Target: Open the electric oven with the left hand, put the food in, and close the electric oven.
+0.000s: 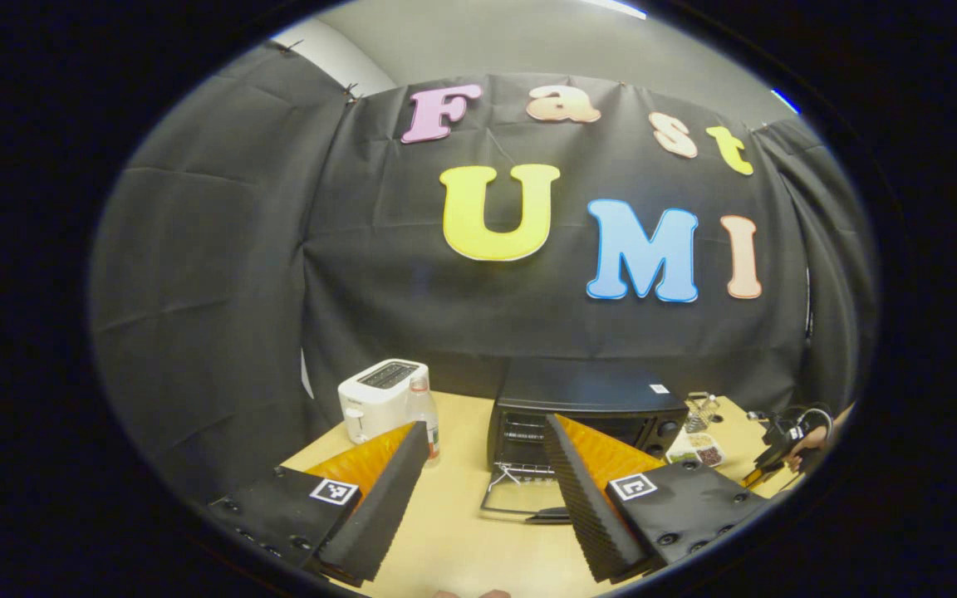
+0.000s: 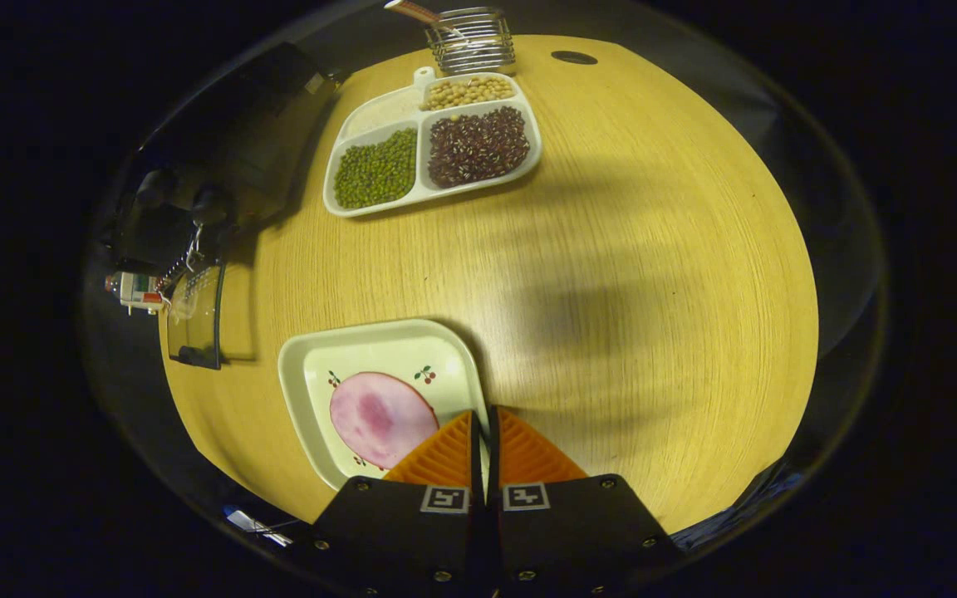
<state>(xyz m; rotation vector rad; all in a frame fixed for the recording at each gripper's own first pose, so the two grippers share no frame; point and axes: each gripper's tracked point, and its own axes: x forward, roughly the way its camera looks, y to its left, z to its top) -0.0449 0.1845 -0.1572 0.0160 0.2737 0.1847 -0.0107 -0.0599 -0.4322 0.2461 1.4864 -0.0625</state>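
In the left gripper view, bare table [image 1: 462,531] runs toward 12 o'clock to the oven [image 1: 586,415], whose dropped door [image 1: 520,498] juts into that lane. A toaster [image 1: 380,397] and bottle [image 1: 422,415] crowd 11 o'clock. In the right gripper view, wide bare wood lies from 12 to 3 o'clock; the plate [image 2: 379,365] blocks 10, a divided tray [image 2: 433,141] stands far at 12.

table [image 2: 653,274] pale yellow wood grain | electric oven [image 1: 586,399] black | toaster [image 1: 379,397] white | square plate [image 2: 362,349] cream, small cherry sprigs | ham slice [image 2: 379,419] pink | divided tray [image 2: 420,195] white: green, dark red, tan beans
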